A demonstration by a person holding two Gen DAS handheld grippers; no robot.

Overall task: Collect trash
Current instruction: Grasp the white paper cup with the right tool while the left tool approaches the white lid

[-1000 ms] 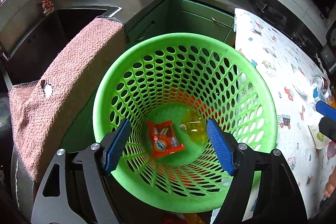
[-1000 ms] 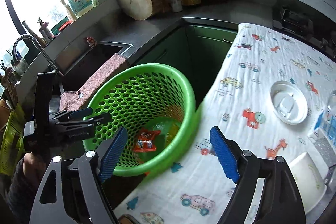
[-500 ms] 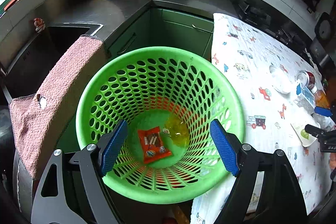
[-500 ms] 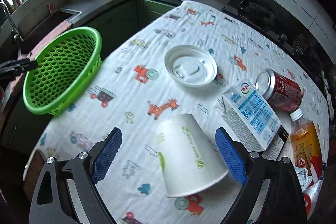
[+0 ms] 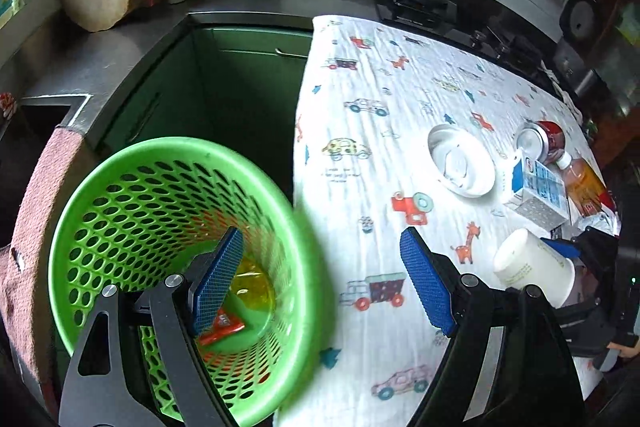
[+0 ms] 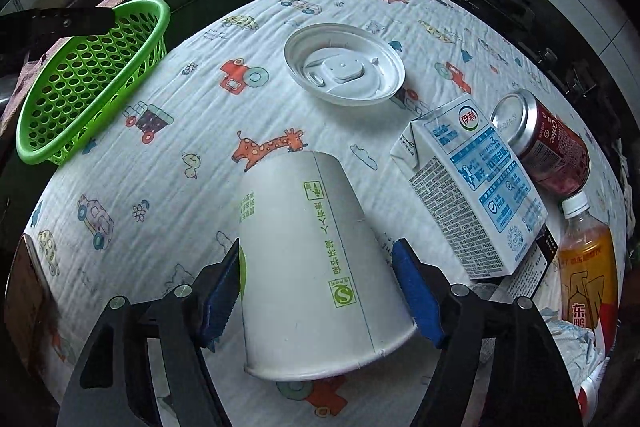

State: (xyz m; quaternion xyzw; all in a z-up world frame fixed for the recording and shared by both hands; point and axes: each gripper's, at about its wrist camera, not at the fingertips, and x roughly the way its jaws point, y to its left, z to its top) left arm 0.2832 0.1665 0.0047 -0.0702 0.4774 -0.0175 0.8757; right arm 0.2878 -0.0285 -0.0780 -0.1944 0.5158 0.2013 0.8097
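A white paper cup point(image 6: 312, 267) lies on its side on the patterned tablecloth point(image 6: 192, 147). My right gripper point(image 6: 318, 247) straddles it, its jaws closing, and both blue pads point(image 6: 222, 287) meet the cup's sides. In the left wrist view the cup point(image 5: 528, 267) shows at the right. My left gripper point(image 5: 320, 239) is open with nothing in it, above the near rim of the green basket point(image 5: 180, 147) and the table edge. A red wrapper point(image 5: 222, 331) and a yellow piece point(image 5: 252, 287) lie in the basket.
On the cloth are a white lid point(image 6: 344, 67), a blue-and-white milk carton point(image 6: 472, 187), a red can point(image 6: 548, 143) and an orange drink bottle point(image 6: 584, 267). The basket point(image 6: 92, 75) hangs off the table's left edge. A pink towel point(image 5: 40, 227) drapes the sink edge.
The right gripper dropped onto the cup and its jaws narrowed around it. The left gripper swung right, from over the basket's middle to its rim by the table.
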